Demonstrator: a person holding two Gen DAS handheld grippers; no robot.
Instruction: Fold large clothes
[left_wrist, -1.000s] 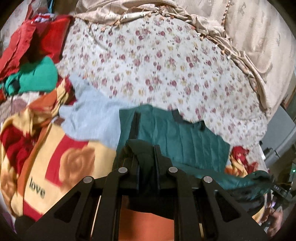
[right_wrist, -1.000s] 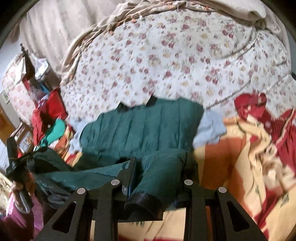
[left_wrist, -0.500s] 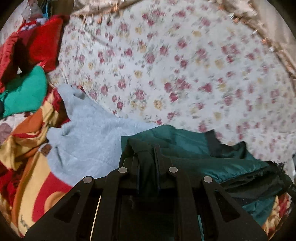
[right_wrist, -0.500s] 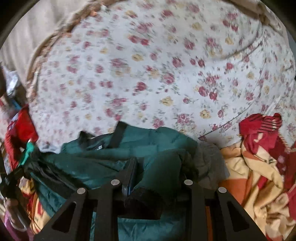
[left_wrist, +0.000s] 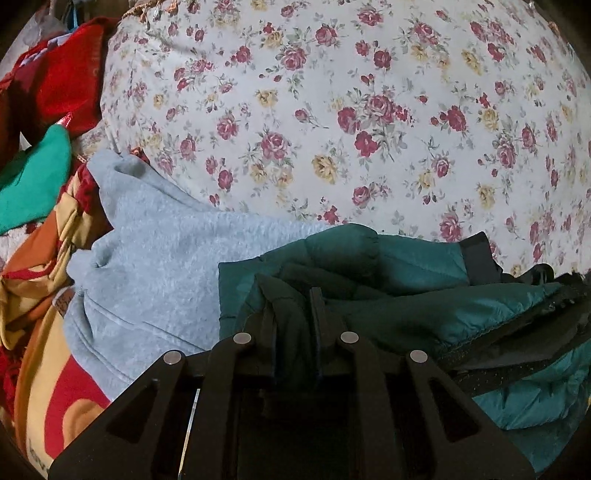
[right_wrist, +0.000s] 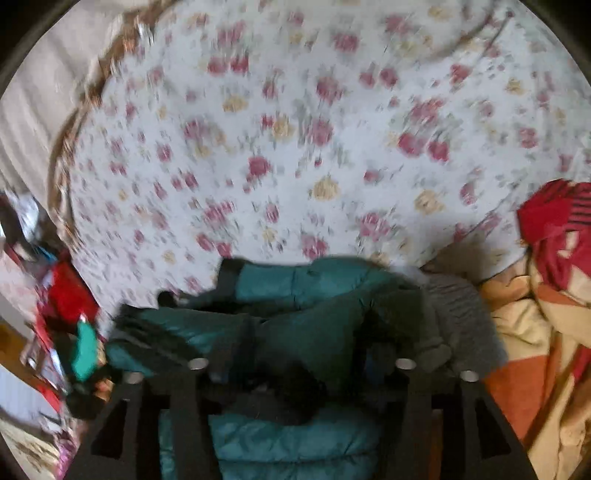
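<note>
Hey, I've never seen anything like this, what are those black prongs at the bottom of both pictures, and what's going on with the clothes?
Those prongs are hand-held two-finger grippers; a person carries one in each hand, each with a wide-angle camera looking along its fingers. One picture comes from the left gripper, the other, blurred, from the right gripper. Both are clamped on a dark green quilted jacket, bunched on a bed with a floral sheet. Beside the jacket lie a light blue fleece garment and a red and cream blanket.
</note>
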